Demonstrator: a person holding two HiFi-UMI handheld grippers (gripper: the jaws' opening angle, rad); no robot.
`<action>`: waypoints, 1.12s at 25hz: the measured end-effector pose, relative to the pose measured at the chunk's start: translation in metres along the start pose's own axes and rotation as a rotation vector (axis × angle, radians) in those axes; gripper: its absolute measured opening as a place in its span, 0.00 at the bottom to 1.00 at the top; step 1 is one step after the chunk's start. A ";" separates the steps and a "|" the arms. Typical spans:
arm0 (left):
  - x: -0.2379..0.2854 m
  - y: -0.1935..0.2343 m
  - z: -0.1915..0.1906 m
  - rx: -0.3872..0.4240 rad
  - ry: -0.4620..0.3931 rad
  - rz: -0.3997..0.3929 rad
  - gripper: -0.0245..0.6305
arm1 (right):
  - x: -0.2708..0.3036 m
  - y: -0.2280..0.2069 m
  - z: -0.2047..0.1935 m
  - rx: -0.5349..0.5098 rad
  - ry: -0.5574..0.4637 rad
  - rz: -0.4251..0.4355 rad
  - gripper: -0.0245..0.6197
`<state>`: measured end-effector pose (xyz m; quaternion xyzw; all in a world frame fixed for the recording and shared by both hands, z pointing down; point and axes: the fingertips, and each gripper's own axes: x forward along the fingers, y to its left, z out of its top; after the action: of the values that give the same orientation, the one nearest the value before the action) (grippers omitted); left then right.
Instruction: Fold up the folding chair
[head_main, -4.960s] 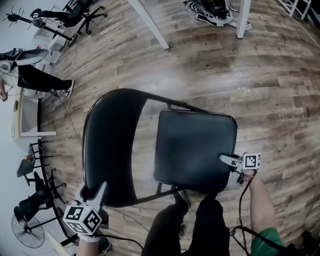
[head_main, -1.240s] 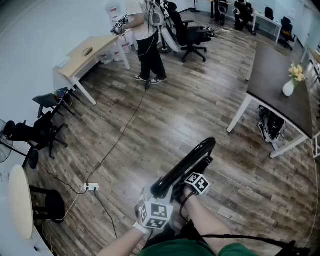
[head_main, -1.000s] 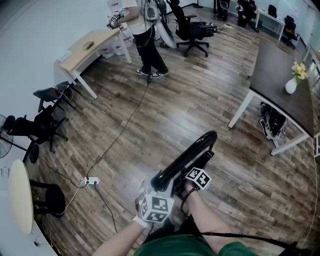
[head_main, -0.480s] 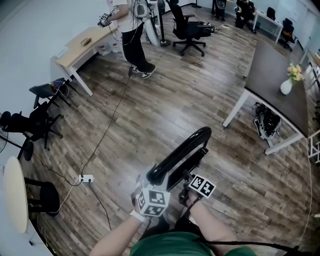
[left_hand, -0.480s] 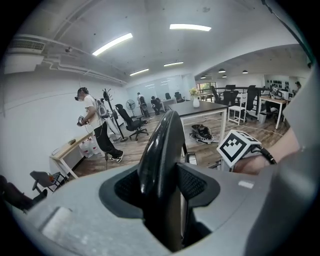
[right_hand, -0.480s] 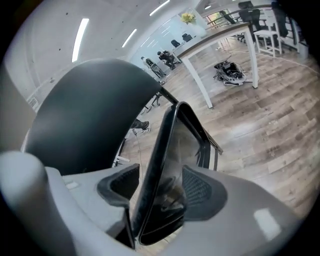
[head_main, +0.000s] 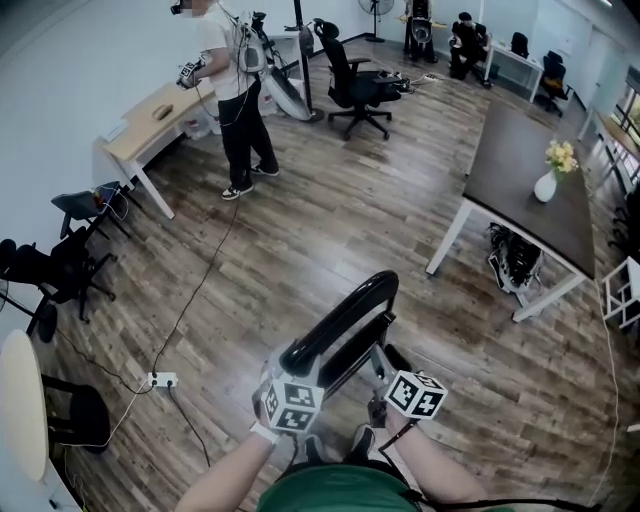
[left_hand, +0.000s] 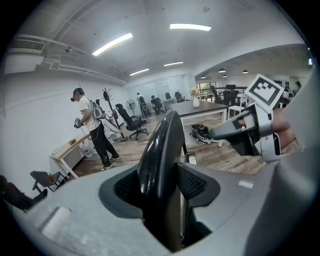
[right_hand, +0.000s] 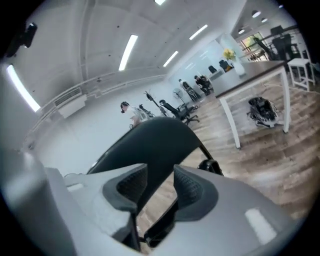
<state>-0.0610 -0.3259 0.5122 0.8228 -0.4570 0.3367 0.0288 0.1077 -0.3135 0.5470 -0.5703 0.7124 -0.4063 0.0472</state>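
1. The black metal folding chair (head_main: 345, 322) stands folded flat and upright on the brown wood-plank floor (head_main: 330, 220), edge-on right in front of you.
2. Your left gripper (left_hand: 167, 182) is clamped on the chair's curved top edge, with both dark pads pressing the glossy black backrest from either side.
3. Your right gripper (right_hand: 159, 187) sits just to the right of the chair with its jaws apart. The black chair panel shows through the gap, but neither pad presses on it, so it holds nothing.
4. In the left gripper view, your right gripper hangs close beside the chair's upper right.
5. Beyond the chair and to its right stands a long dark table with white legs (head_main: 520, 170), with a white vase of yellow flowers (head_main: 547, 183) on it.
6. Far beyond the chair to its left, a person in a white top and dark trousers (head_main: 232, 100) stands by a light wooden desk (head_main: 150, 120).
7. A white power strip (head_main: 160, 379) lies on the floor left of the chair, its cable running off toward that person.
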 end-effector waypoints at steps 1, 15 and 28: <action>-0.001 -0.001 -0.001 0.000 0.001 -0.001 0.36 | -0.010 0.009 0.010 -0.043 -0.023 0.019 0.29; -0.009 -0.005 -0.001 0.000 -0.007 0.001 0.36 | -0.116 0.111 0.101 -0.697 -0.312 0.113 0.20; -0.016 -0.015 0.006 -0.026 -0.033 -0.032 0.36 | -0.134 0.137 0.099 -0.856 -0.360 0.121 0.12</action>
<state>-0.0518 -0.3073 0.5027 0.8351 -0.4484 0.3164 0.0374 0.1000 -0.2491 0.3414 -0.5574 0.8283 0.0329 -0.0460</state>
